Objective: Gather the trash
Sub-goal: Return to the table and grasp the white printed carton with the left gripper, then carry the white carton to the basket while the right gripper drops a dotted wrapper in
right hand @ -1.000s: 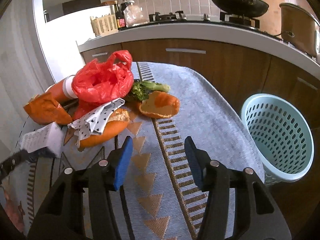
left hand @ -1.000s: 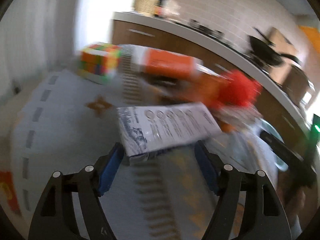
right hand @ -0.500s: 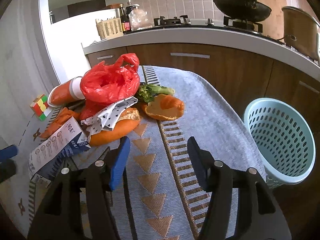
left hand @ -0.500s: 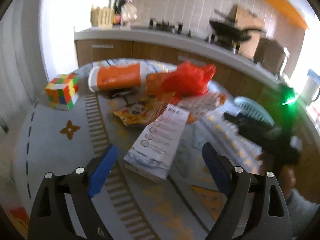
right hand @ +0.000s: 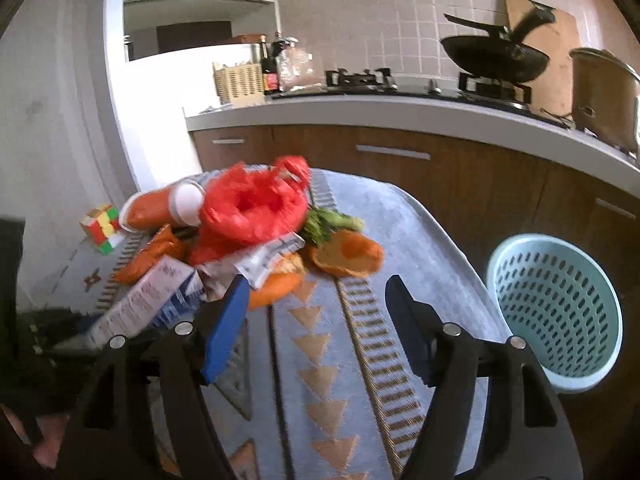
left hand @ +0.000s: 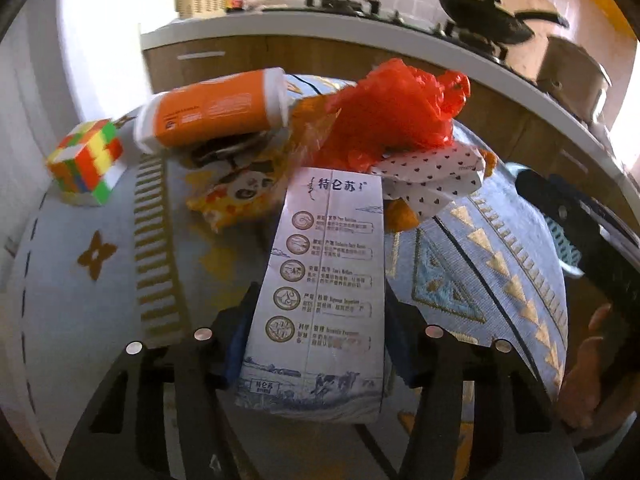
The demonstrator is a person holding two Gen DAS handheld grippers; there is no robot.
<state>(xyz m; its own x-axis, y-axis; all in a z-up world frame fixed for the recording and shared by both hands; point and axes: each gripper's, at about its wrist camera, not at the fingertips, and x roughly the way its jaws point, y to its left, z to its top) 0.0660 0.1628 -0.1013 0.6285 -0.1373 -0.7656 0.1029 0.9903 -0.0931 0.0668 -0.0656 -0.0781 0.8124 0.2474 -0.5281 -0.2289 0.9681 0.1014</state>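
Observation:
A white milk carton (left hand: 328, 248) lies lengthwise between the jaws of my left gripper (left hand: 320, 296). The jaws are closing and the blue pads (left hand: 236, 332) sit against its two sides. Its far end rests at a trash heap: a red plastic bag (left hand: 392, 112), an orange bottle (left hand: 208, 112), a yellow snack wrapper (left hand: 240, 196) and heart-patterned paper (left hand: 432, 176). My right gripper (right hand: 316, 284) hovers over the patterned cloth in front of the heap. Its jaws are opening with nothing between them. Orange peel (right hand: 346, 254) and greens (right hand: 324, 222) lie just beyond it.
A light blue perforated basket (right hand: 556, 308) stands low at the right, beside the cloth-covered table (right hand: 420, 240). A colourful puzzle cube (left hand: 86, 160) sits at the far left. Behind runs a kitchen counter (right hand: 400, 112) with a black pan (right hand: 492, 56).
My left gripper has moved forward over the carton and its jaws have narrowed onto the sides. The right gripper has risen a little and its jaws have widened.

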